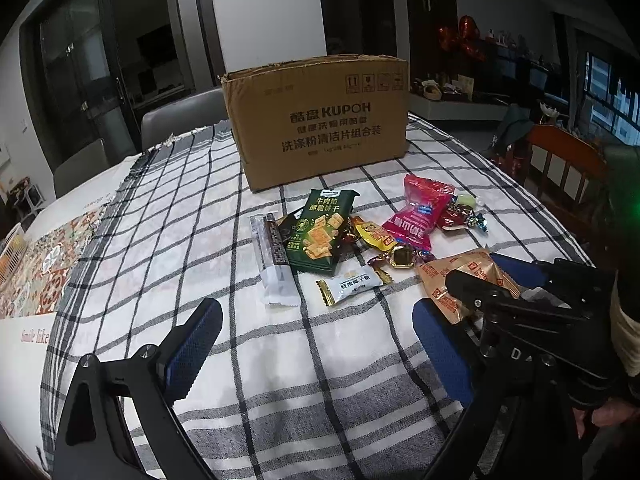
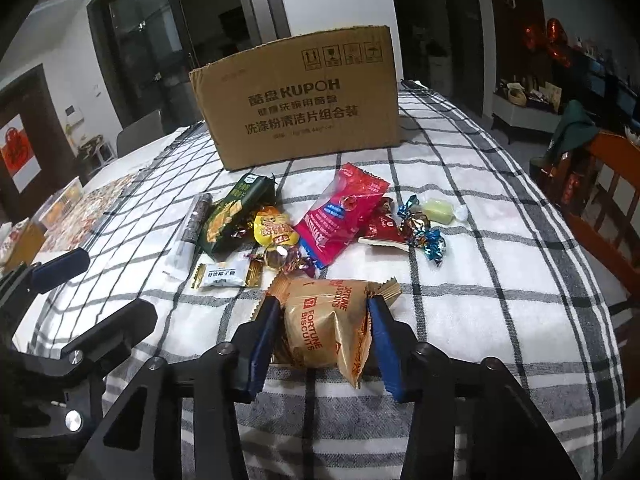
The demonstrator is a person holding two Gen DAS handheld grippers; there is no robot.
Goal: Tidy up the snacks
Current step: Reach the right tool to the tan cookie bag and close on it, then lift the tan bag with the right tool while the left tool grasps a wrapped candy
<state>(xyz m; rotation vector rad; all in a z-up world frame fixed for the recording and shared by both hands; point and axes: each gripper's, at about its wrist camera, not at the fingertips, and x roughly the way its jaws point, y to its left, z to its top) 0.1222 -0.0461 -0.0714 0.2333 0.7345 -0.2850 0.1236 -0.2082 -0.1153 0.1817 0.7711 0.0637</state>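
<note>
My right gripper (image 2: pixel 322 316) is shut on an orange Fortune Biscuits packet (image 2: pixel 320 320), which also shows in the left wrist view (image 1: pixel 460 276). My left gripper (image 1: pixel 316 336) is open and empty over the checked cloth, in front of the snack pile. The pile holds a green cracker pack (image 1: pixel 320 236), a red-pink bag (image 1: pixel 416 216), a grey stick pack (image 1: pixel 272 256), a white candy (image 1: pixel 352 282), a yellow packet (image 1: pixel 374 234) and wrapped sweets (image 2: pixel 424 228). A brown KUPOH cardboard box (image 1: pixel 320 120) stands behind them.
The table carries a black-and-white checked cloth (image 1: pixel 200 208) with a patterned mat (image 1: pixel 44 260) at the left. A wooden chair (image 1: pixel 560 168) stands at the right edge and grey chairs (image 1: pixel 176 116) behind the table.
</note>
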